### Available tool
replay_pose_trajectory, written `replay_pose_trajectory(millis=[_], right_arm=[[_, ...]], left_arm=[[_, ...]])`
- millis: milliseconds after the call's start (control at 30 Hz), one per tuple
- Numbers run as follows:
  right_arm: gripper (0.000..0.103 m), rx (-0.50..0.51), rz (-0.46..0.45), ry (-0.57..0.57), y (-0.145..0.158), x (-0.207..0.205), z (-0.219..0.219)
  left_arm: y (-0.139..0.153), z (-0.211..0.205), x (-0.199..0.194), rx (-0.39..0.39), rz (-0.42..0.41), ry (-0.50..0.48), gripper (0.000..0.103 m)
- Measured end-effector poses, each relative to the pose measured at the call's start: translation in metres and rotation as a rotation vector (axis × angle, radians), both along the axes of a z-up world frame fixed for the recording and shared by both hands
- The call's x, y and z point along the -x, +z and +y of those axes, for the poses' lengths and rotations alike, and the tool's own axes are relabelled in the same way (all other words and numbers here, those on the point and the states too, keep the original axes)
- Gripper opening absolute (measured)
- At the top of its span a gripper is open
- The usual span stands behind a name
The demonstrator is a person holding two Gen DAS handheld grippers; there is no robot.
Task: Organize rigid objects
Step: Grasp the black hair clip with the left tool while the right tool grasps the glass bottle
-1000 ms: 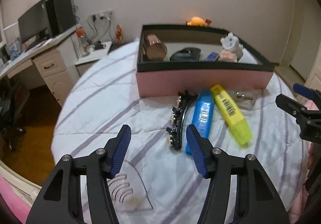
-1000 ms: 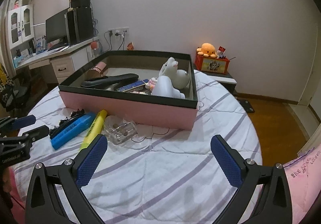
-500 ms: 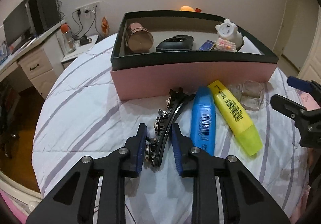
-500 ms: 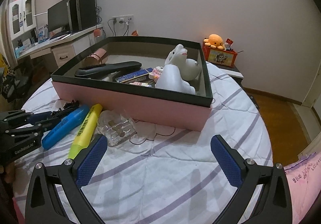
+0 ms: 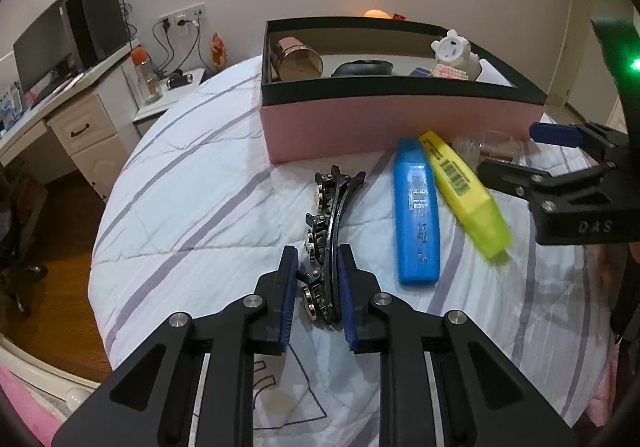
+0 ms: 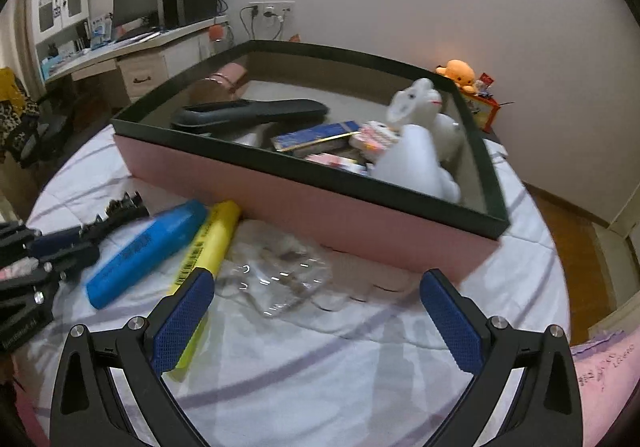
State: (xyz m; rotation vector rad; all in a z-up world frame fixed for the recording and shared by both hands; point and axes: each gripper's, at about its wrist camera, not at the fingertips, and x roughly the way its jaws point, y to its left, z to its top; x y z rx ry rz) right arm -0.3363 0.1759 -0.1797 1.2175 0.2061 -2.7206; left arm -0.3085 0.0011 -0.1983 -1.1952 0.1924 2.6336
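On the striped bed (image 5: 192,215), the left gripper (image 5: 318,279) pinches the black hair clip (image 5: 330,223); the right gripper (image 6: 320,311) gapes wide over a clear packet (image 6: 280,279).

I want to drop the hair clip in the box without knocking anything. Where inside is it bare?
Bare floor shows in the box behind the black remote, toward the pink tin. The white figurine's end, with the blue booklet, is crowded.
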Motion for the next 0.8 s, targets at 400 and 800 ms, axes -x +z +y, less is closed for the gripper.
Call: replay_pose_trajectory(millis=[400,800], right_arm=[[0.054,0.096,-0.080,0.007,-0.013,0.017,0.003],[0.054,0.071,-0.085,-0.024,-0.007,-0.030,0.044]], left_arm=[[-0.002,0.003,0.007,-0.011,0.009,-0.013,0.020],[0.001,0.004,-0.020,-0.021,-0.016,-0.034,0.019]])
